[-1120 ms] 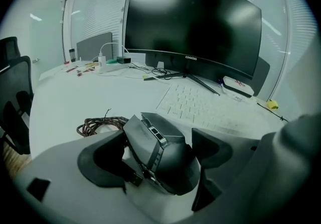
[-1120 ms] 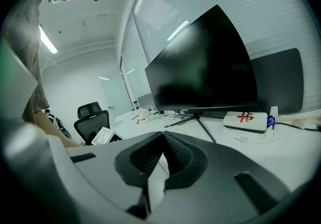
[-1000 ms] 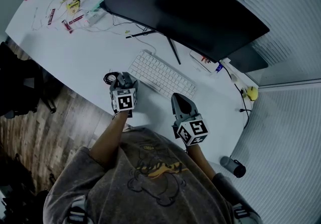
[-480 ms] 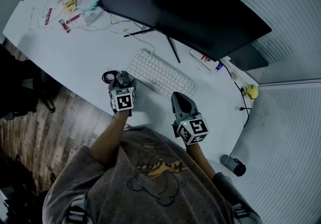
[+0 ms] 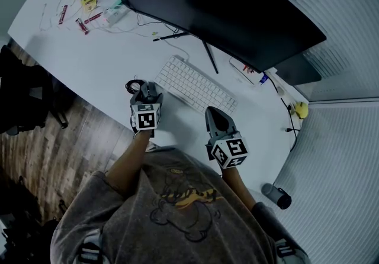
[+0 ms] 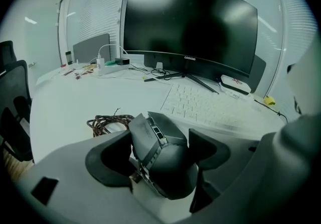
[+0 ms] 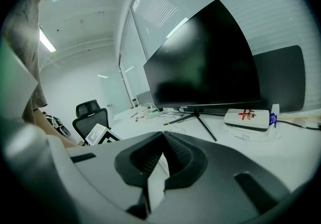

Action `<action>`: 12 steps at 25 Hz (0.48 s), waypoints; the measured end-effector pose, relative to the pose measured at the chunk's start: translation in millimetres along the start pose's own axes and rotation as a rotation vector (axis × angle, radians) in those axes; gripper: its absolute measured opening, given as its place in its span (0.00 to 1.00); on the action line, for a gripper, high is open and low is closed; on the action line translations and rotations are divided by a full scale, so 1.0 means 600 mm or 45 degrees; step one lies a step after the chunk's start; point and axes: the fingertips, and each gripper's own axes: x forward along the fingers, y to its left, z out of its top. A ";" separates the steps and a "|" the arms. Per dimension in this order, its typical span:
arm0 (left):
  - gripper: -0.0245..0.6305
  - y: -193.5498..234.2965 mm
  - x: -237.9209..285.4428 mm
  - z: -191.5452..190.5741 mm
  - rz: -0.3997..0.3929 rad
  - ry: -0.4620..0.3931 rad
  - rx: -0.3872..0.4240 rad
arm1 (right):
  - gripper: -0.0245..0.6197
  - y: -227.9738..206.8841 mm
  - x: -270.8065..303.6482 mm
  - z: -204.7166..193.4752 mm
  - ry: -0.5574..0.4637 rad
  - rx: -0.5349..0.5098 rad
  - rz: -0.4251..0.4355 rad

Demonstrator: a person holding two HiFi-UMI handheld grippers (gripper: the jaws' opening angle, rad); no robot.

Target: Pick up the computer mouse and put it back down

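A dark grey computer mouse (image 6: pixel 161 160) sits between the jaws of my left gripper (image 6: pixel 160 135), which is shut on its sides. Its braided cable (image 6: pixel 108 121) lies coiled on the white desk just ahead. In the head view the left gripper (image 5: pixel 147 96) hangs over the desk's front edge, left of the white keyboard (image 5: pixel 195 85), with the cable (image 5: pixel 132 86) beside it. Whether the mouse touches the desk I cannot tell. My right gripper (image 5: pixel 215 117) is shut and empty in front of the keyboard; its ribbed pads (image 7: pixel 173 160) meet.
A wide curved black monitor (image 5: pixel 219 8) stands behind the keyboard. Cables, a power strip and small packets (image 5: pixel 98 11) lie at the far left. A white box (image 7: pixel 246 119), a yellow object (image 5: pixel 301 109) and a dark cylinder (image 5: pixel 277 195) are to the right. A black chair (image 5: pixel 23 97) stands left of the desk.
Both grippers stay about where they were, the left still holding the mouse. Only the head camera's framing has shifted a little.
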 end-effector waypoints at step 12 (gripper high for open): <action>0.57 0.021 -0.043 0.032 -0.017 -0.115 0.026 | 0.04 0.025 -0.001 0.004 -0.024 -0.029 0.014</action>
